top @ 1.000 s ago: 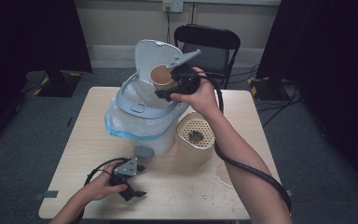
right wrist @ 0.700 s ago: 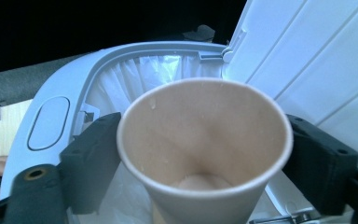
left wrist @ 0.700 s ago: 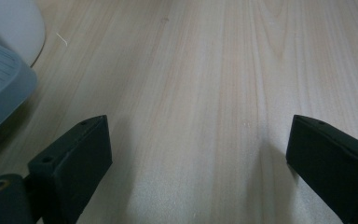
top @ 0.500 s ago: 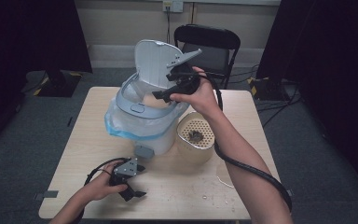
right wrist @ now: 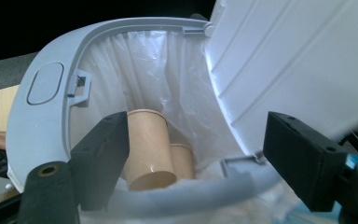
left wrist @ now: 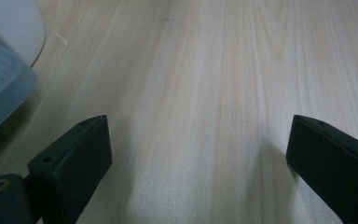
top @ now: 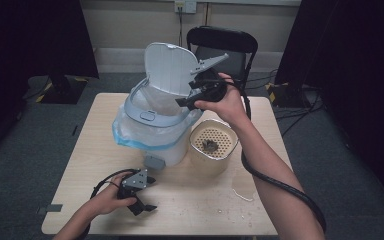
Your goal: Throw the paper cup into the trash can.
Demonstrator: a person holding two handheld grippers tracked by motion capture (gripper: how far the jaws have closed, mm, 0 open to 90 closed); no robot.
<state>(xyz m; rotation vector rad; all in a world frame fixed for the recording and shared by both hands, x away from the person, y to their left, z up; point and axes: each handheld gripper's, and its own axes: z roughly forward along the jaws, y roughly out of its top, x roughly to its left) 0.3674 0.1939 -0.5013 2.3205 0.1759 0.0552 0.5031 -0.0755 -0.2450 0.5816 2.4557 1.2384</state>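
Pale wooden surface (top: 200, 210), scattered with small crumbs near its front edge. Behind it, a black folding chair (top: 223, 41) against the wall.

On the far left-centre of the surface, a white lidded bin (top: 152, 135) with a grey rim, lined with a clear plastic bag (right wrist: 168, 74) whose blue-edged skirt hangs over the outside. Lid (top: 169, 67) swung up and standing nearly upright at the back. Grey foot pedal (top: 153, 162) at the front of its base.

Just right of the bin, touching or nearly so, a cream perforated basket (top: 213, 148) with dark scraps lying in its bottom.

Inside the bin, seen in the right gripper view: a tan paper cup (right wrist: 148, 149) lying tilted, mouth upward toward the bin wall, base toward the camera, and beside it a second cup (right wrist: 182, 158), partly hidden behind the first.

Right gripper (top: 192, 100) raised above the bin's open mouth, by the lid, pointed down into the liner. Fingers (right wrist: 103, 149) spread apart and released, having just been closing a little, with nothing pressed between them; cups well below, loose in the bag.

Left gripper (top: 147, 197) resting low on the surface near the front left, cable looped beside it. Fingers (left wrist: 81, 154) wide apart over bare wood, grasping nothing.
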